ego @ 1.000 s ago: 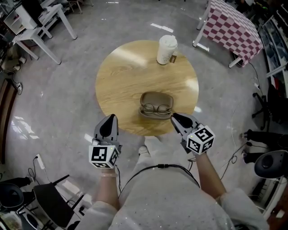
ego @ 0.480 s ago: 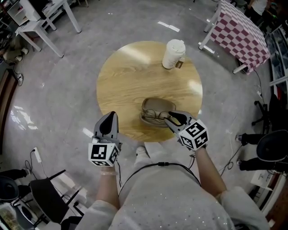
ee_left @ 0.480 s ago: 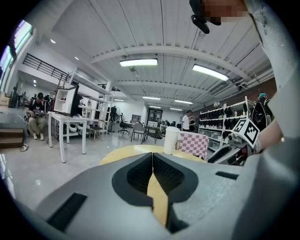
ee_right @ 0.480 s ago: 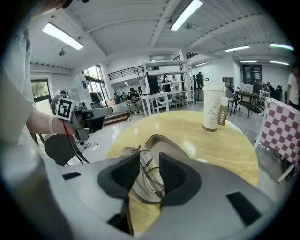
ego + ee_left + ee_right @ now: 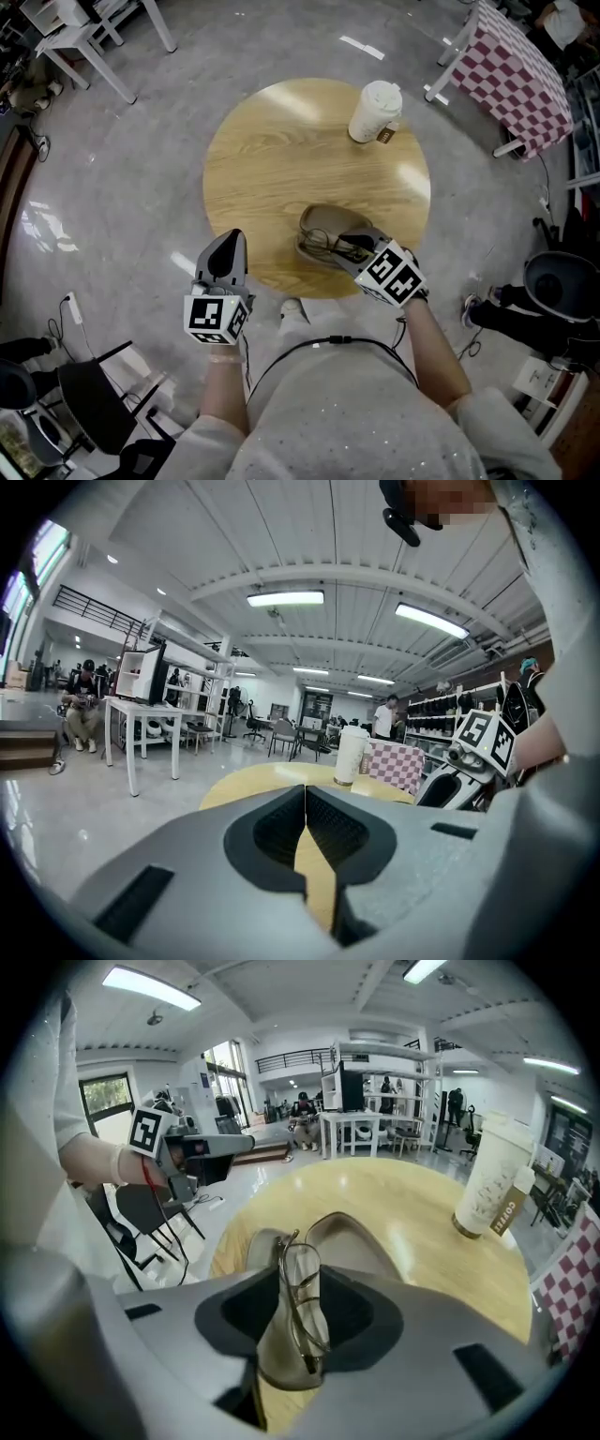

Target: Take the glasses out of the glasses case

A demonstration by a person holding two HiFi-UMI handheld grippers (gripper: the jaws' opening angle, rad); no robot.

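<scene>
An open beige glasses case (image 5: pixel 328 225) lies near the front edge of the round wooden table (image 5: pixel 272 159), with thin-framed glasses (image 5: pixel 328 246) in it. My right gripper (image 5: pixel 354 253) tilts down over the case's right end. Its jaws have just been opening and stand open on either side of the glasses (image 5: pixel 305 1283) and the case's lower shell (image 5: pixel 281 1354); the pads do not press on them. The lid (image 5: pixel 352 1241) lies open beyond. My left gripper (image 5: pixel 225 248) hovers off the table's front left edge, shut (image 5: pixel 305 832) and holding nothing.
A white paper coffee cup (image 5: pixel 374 111) with a lid stands at the table's far right. A table with a checkered cloth (image 5: pixel 520 70) is at the upper right. White desks (image 5: pixel 84 37) stand at the upper left. A chair (image 5: pixel 94 408) and cables lie on the floor nearby.
My right gripper has moved forward and down from beside the table's edge onto the case, rolling as it went, and its jaws have widened. The left gripper has barely shifted.
</scene>
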